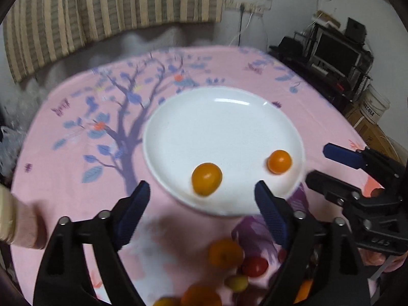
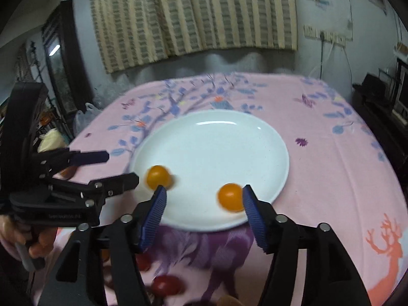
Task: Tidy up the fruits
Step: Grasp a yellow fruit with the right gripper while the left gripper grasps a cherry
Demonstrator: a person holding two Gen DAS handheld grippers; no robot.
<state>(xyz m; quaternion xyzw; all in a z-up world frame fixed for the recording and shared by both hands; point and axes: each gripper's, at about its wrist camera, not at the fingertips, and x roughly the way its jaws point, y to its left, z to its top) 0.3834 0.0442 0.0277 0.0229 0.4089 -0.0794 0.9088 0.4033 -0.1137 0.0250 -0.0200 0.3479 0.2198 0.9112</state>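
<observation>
Tomatoes: two orange ones [image 1: 206, 179] [image 1: 279, 161] sit on the white plate's [image 1: 221, 117] near edge, both tools [image 1: 202, 202] [image 2: 204, 205] released. I'd back off gently so they don't roll, then fetch from the near pile [image 1: 229, 270] on the bench [image 1: 76, 178].

We see the plate [image 1: 224, 132] near the middle of the table [image 1: 76, 178], with two small fruits on its near part, one [image 1: 206, 179] to the left and the other [image 1: 279, 161] to the right, apart from each other. In front of the plate, on the cloth by the near table edge, lies a cluster of further fruits [image 1: 237, 265]. Behind the table hangs a curtain [image 1: 114, 5], and shelving [image 1: 331, 51] stands off to the right.
</observation>
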